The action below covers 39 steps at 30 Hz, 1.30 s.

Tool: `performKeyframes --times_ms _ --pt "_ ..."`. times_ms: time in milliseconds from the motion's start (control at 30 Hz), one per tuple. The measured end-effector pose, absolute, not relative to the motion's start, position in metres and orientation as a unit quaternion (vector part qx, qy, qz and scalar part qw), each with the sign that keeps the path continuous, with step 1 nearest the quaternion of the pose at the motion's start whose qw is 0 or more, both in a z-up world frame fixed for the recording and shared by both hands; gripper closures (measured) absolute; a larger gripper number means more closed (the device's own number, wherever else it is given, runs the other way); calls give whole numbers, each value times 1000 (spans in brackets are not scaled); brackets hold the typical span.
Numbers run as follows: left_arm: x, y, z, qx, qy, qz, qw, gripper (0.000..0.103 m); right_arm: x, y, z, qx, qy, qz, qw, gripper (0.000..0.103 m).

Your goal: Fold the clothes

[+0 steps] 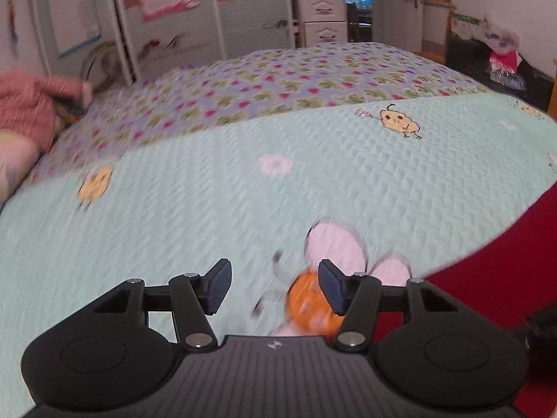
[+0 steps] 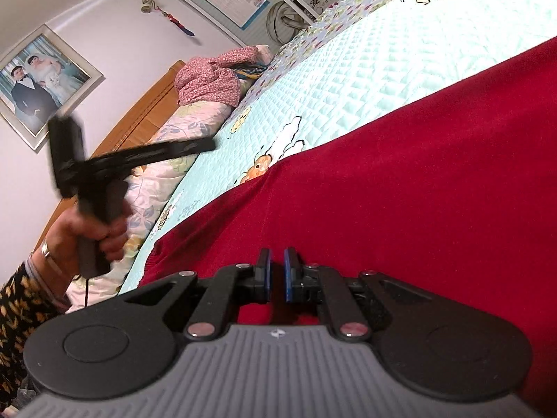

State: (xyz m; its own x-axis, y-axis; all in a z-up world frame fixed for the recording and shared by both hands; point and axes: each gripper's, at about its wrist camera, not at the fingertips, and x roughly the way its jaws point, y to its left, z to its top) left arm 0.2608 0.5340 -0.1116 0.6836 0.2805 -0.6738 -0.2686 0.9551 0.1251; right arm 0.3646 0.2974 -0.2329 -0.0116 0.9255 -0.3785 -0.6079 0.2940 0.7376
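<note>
A pink garment (image 2: 209,80) lies bunched at the far left of the bed, on a floral pillow (image 2: 181,129) against the wooden headboard (image 2: 139,118). Near it, a hand (image 2: 94,233) grips the left gripper (image 1: 275,287), blurred in the right wrist view and raised clear of the bed. Its jaws stand about half open with nothing between them; only the mint quilt (image 1: 209,209) and its orange cartoon print show in the gap. To the right, the red cloth (image 2: 417,181) is spread flat over the quilt's near side, its edge running slantwise from near left to far right; in the left wrist view it fills the near right corner. The right gripper (image 2: 277,275) sits low on the red cloth near its left edge, jaws almost closed, with a thin fold of red showing in the narrow gap. Beyond, a flowered blanket (image 1: 296,80) covers the far part of the bed.
</note>
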Motion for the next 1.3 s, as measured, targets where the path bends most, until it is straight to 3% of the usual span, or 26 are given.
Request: performKeyframes --times_ms 133,233,467,567,600,633,667,700,733,967,1167,1300 --pt "222 537 -128 56 417 149 895 44 365 298 -232 183 432 565 679 94" --pt "205 549 -135 32 418 146 896 44 365 298 -232 183 432 565 679 94" --pt "221 560 -158 27 447 94 889 43 365 299 -232 185 432 565 678 94" --pt "227 573 -166 5 458 84 885 33 365 300 -232 184 432 564 679 94" --pt "228 577 -167 -10 460 80 884 36 365 300 -232 184 432 564 679 94" --pt "229 580 -166 -21 462 74 883 38 365 300 -232 184 432 564 679 94" --pt "229 579 -164 -25 461 66 884 54 365 300 -232 184 432 564 679 94" --pt "229 578 -162 -30 460 58 885 90 365 300 -232 184 432 564 679 94" --pt "229 575 -160 -30 459 52 886 101 365 300 -232 185 432 564 679 94" --pt "239 568 -165 19 435 118 893 97 364 301 -232 185 431 564 680 94" --pt "248 567 -160 66 428 214 876 85 364 302 -231 183 431 563 681 94" --pt "243 547 -130 57 358 239 901 87 363 302 -231 182 430 562 682 94"
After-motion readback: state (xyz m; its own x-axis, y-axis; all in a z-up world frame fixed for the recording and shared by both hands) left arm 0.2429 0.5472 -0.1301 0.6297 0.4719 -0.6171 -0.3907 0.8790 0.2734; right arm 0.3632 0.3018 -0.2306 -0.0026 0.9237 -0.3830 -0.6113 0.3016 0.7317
